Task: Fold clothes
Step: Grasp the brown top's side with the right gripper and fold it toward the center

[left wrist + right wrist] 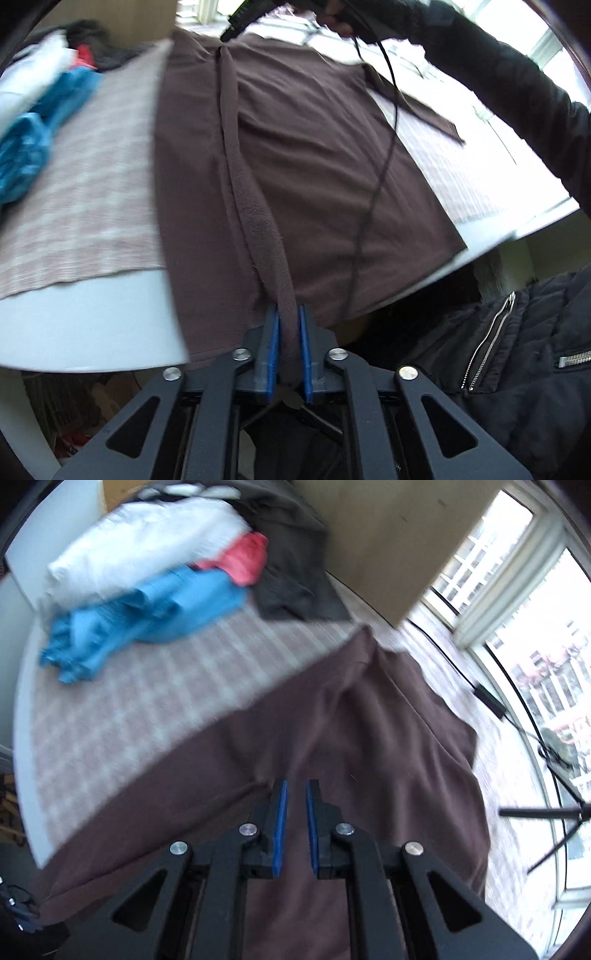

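A dark brown garment [314, 155] lies spread on the table and hangs over its near edge. My left gripper [289, 314] is shut on a rolled edge of it, and that edge runs as a taut ridge [236, 155] away across the cloth. At the ridge's far end a gloved hand [343, 18] holds my right gripper [229, 33]. In the right wrist view the right gripper [295, 786] sits low over the brown garment [388, 720]. Its blue pads [281, 812] stand narrowly apart with brown cloth between them, and creases run out from its tip.
A pink-and-white checked cloth [85, 192] covers the white table [92, 325]. A heap of blue [147, 616], white [140, 542], red [243, 557] and dark grey [295, 576] clothes lies at the far side. A window [535, 657] and a tripod [554, 812] stand beyond. A black-jacketed arm [517, 92] reaches across.
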### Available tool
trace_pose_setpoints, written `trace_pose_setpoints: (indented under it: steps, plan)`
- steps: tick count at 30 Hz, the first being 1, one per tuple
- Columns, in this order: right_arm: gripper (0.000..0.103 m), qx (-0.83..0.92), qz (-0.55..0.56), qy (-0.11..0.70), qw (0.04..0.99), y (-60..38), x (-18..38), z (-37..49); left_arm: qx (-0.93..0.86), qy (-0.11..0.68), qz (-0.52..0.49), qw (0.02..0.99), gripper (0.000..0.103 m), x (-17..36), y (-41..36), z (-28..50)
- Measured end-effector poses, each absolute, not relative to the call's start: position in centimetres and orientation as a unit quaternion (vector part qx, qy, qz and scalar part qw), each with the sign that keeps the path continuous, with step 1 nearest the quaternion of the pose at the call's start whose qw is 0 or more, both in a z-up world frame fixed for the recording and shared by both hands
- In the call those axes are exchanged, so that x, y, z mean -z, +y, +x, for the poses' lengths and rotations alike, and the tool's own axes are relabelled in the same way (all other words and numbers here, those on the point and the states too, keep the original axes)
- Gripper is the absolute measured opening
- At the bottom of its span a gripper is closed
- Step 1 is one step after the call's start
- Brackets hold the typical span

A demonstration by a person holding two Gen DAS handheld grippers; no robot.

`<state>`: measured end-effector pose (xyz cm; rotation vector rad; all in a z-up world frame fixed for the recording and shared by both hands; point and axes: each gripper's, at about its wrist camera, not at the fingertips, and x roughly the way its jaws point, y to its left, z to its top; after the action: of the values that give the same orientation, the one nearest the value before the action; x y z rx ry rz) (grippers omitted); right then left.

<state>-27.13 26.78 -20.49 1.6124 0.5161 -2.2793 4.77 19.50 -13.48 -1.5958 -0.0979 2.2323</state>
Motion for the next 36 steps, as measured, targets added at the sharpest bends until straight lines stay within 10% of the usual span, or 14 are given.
trace_pose_setpoints:
  steps: [13, 36]
  plan:
    - [0.021, 0.792, 0.566, -0.007, 0.229, 28.8, 16.9, -20.9, -0.784, -0.071, -0.585, 0.197, 0.011, 13.5, 16.8, 4.8]
    - [0.040, 0.759, 0.630, -0.044, 0.160, 28.2, 24.0, -25.8, -0.755, -0.060, -0.604, 0.247, 0.016, 17.4, 22.8, 3.5]
